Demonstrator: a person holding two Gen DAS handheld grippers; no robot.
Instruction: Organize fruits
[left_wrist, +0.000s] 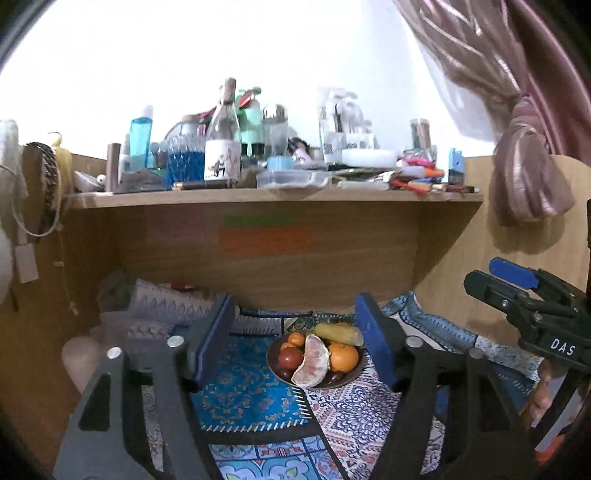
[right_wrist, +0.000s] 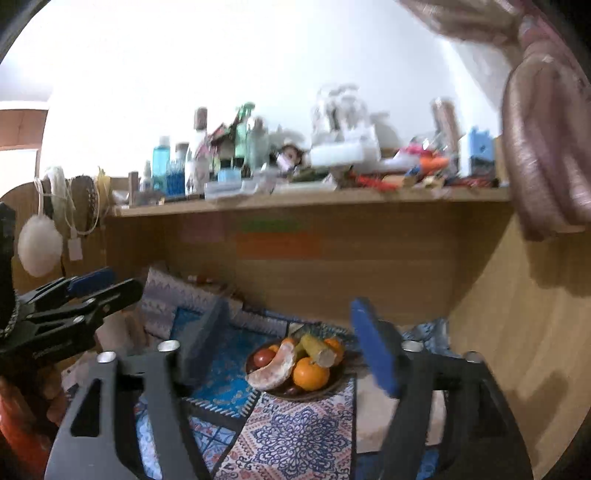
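A dark bowl (left_wrist: 272, 365) stands on a patterned cloth (left_wrist: 243, 391) under a wooden shelf. It holds an orange (left_wrist: 343, 356), a large peeled citrus segment (left_wrist: 312, 363), a red fruit (left_wrist: 290, 356), a small orange (left_wrist: 296, 338) and a yellow-green piece like a corn cob (left_wrist: 340, 332). My left gripper (left_wrist: 293, 314) is open, above and short of the bowl, with nothing between its blue pads. My right gripper (right_wrist: 290, 314) is open too and empty, with the bowl (right_wrist: 332, 384) and orange (right_wrist: 310, 373) below it. Each gripper shows at the edge of the other's view.
A wooden shelf (left_wrist: 273, 197) above carries several bottles, a clear box and small clutter. A wooden back panel (left_wrist: 277, 266) and side wall (right_wrist: 517, 332) close in the nook. A pink curtain (left_wrist: 528, 184) hangs at the right. Folded cloths (left_wrist: 166, 302) lie at the back left.
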